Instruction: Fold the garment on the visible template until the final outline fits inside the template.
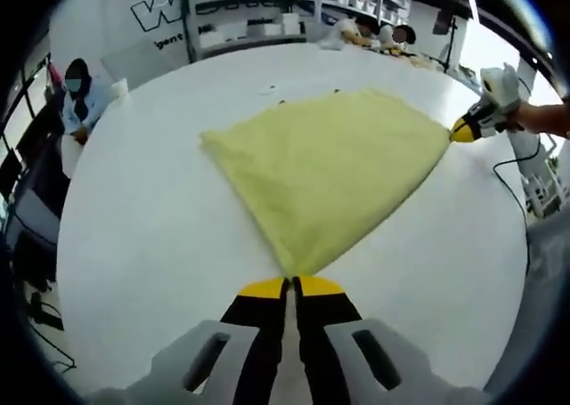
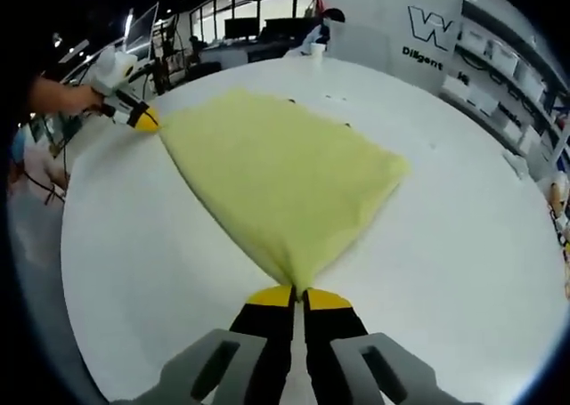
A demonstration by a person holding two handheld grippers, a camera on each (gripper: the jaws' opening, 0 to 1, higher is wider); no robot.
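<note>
A pale yellow garment (image 1: 325, 169) lies spread on the white table (image 1: 151, 236), pulled taut between two corners. My left gripper (image 1: 292, 285) is shut on its near corner, yellow tips pressed together. At the right in the left gripper view, my right gripper (image 1: 465, 129) pinches the opposite corner, held by a hand. In the right gripper view the same garment (image 2: 280, 178) fans out from my right gripper (image 2: 298, 294), which is shut on a corner, while the left gripper (image 2: 142, 117) holds the far-left corner. Small dark template marks (image 2: 291, 101) show on the table beside the cloth's far edge.
A seated person (image 1: 80, 98) is at the table's left edge. Shelves with white boxes (image 1: 249, 13) and a wall with lettering stand behind. A cable (image 1: 512, 200) trails over the table's right edge. Bare white tabletop (image 2: 472, 236) surrounds the cloth.
</note>
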